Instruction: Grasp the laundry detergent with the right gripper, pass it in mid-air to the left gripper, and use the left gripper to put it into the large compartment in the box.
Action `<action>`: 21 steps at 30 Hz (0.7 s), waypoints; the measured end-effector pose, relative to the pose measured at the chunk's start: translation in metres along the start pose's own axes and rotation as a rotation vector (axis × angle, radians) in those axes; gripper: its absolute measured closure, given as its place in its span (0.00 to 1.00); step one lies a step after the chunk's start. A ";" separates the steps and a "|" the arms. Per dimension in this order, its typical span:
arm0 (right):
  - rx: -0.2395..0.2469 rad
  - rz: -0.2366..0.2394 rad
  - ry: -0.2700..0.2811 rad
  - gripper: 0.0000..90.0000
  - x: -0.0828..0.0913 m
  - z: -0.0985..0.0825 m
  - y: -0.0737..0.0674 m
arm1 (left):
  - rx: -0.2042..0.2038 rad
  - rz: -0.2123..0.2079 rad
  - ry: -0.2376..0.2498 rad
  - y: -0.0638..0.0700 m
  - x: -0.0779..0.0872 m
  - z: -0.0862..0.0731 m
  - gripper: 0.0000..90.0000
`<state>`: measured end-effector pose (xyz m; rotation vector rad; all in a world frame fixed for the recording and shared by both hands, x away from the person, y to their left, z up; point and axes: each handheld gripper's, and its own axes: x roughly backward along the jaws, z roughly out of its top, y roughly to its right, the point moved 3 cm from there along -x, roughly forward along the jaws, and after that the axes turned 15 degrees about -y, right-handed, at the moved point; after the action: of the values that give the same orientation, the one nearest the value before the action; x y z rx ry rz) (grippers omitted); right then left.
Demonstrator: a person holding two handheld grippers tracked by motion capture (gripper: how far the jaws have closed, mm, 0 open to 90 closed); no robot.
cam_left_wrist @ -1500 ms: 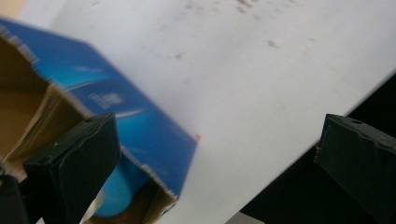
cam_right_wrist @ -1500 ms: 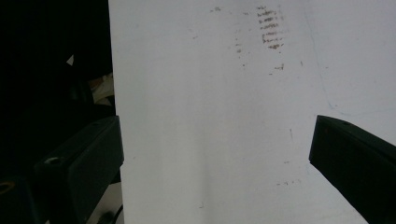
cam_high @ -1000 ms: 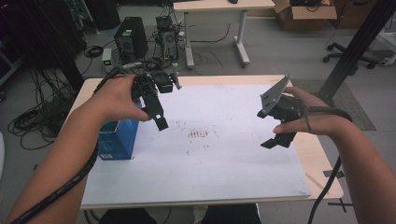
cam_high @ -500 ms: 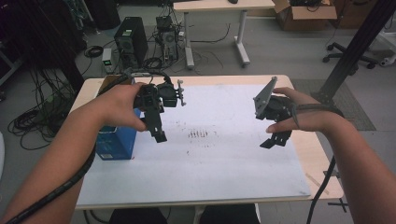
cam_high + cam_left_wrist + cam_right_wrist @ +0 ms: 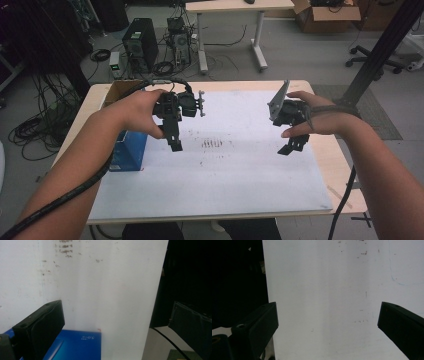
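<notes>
My left gripper hangs over the left part of the white sheet, jaws pointing down and nothing between them. In the left gripper view the left gripper is open wide over the white sheet, with a blue box just below. My right gripper hovers over the sheet's right side, a grey plate on top of it. The right gripper view has the right gripper open wide over the bare white sheet.
A blue box stands at the table's left edge, beside my left forearm, with a cardboard box behind it. Faint dark marks dot the sheet's middle. Beyond the wooden table lie computers, cables and another desk on the floor.
My left gripper has come a little nearer and to the right, its jaws swinging more downward. The right gripper has drifted slightly left. Both stay open.
</notes>
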<state>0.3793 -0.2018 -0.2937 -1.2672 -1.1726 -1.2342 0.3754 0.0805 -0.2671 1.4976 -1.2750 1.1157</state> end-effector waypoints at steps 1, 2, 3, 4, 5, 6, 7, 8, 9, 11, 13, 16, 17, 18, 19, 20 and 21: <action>0.004 0.001 -0.003 0.03 -0.001 0.001 0.000 | -0.002 -0.001 -0.001 0.001 0.000 0.001 0.00; 0.006 0.002 -0.006 0.04 -0.002 0.001 0.000 | -0.005 0.003 -0.003 0.001 0.000 0.003 0.00; 0.006 0.004 -0.005 0.04 -0.003 0.002 0.000 | -0.009 0.002 -0.005 0.002 0.001 0.004 0.00; 0.009 0.003 -0.007 0.04 -0.003 0.003 0.000 | -0.013 0.006 -0.003 0.002 0.001 0.006 0.00; 0.011 0.004 -0.009 0.04 -0.004 0.003 0.000 | -0.017 0.012 -0.005 0.002 0.001 0.006 0.00; 0.010 0.006 -0.005 0.04 -0.004 0.003 0.000 | -0.021 0.013 -0.005 0.002 0.002 0.008 0.00; 0.011 0.005 -0.006 0.03 -0.004 0.003 0.000 | -0.022 0.016 -0.003 0.002 0.003 0.009 0.00; 0.007 0.007 -0.006 0.03 -0.005 0.003 0.000 | -0.024 0.017 -0.002 0.003 0.003 0.010 0.00; 0.008 0.008 -0.004 0.04 -0.005 0.003 0.000 | -0.025 0.019 0.001 0.003 0.004 0.011 0.00; 0.007 0.006 -0.005 0.04 -0.006 0.003 0.000 | -0.035 0.018 0.003 0.004 0.004 0.013 0.00; 0.007 0.008 -0.008 0.04 -0.006 0.003 -0.001 | -0.037 0.022 -0.003 0.005 0.005 0.015 0.00; 0.005 0.006 -0.003 0.04 -0.006 0.002 -0.001 | -0.037 0.023 0.000 0.005 0.005 0.016 0.00; 0.005 0.005 -0.001 0.03 -0.006 0.001 -0.002 | -0.038 0.020 0.003 0.005 0.006 0.016 0.00; 0.005 0.006 -0.001 0.04 -0.006 0.001 -0.002 | -0.038 0.023 0.006 0.006 0.006 0.017 0.00; 0.004 0.006 -0.001 0.04 -0.006 0.001 -0.003 | -0.038 0.024 0.006 0.006 0.006 0.017 0.00; 0.004 0.005 -0.001 0.04 -0.006 0.001 -0.004 | -0.040 0.021 0.008 0.007 0.006 0.018 0.00; 0.005 0.004 -0.002 0.04 -0.006 0.001 -0.004 | -0.045 0.014 0.001 0.008 0.006 0.019 0.00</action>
<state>0.3748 -0.2010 -0.2996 -1.2668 -1.1733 -1.2263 0.3695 0.0599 -0.2652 1.4568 -1.3037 1.0899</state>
